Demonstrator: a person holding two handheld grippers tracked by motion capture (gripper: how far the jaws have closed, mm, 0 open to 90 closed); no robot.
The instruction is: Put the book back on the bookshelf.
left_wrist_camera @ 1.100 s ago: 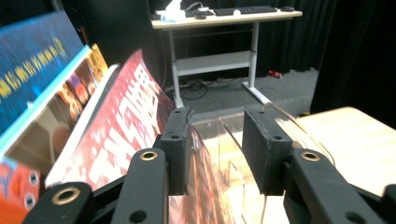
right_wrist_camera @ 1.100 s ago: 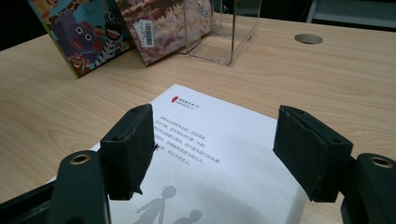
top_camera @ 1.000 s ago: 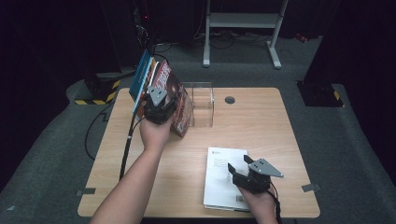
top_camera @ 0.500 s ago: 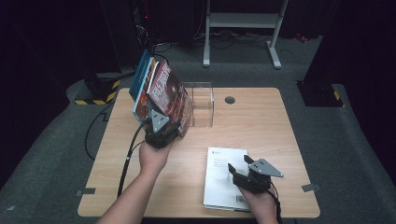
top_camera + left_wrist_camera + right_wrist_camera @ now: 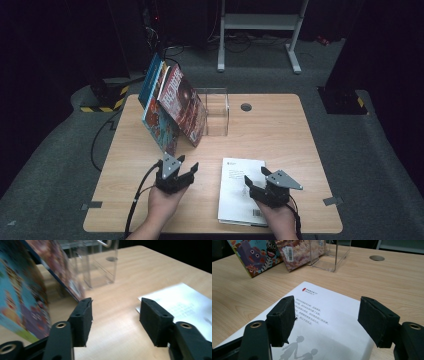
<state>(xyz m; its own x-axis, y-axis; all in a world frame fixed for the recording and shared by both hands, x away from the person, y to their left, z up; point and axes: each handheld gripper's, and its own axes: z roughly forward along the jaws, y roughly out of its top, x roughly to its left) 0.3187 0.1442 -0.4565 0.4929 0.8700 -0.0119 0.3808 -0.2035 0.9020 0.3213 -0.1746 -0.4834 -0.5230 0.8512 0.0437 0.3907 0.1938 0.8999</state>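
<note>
Books (image 5: 172, 107): several leaning in a row against a clear stand (image 5: 216, 112) near the far left of the tabletop (image 5: 280, 135); the front one is red, a blue one is behind it.
White book (image 5: 240, 187): flat near the front edge, right of centre, back cover up with small text and a barcode.
Hidden or unclear: the rear books are covered by the front ones, so their number is hard to tell; in the left gripper view the covers are blurred and cut off at the left edge; the stand's walls are see-through and hard to trace; the white book's front corner lies under the right gripper.
Left gripper (image 5: 176, 170): over bare wood near the front edge, just in front of the leaning books; jaws released and part open, having just been opening, nothing between them, touching nothing.
Right gripper (image 5: 257, 181): over the white book; jaws apart, astride the cover, pads not pressing it; whether they touch the cover I cannot tell.
</note>
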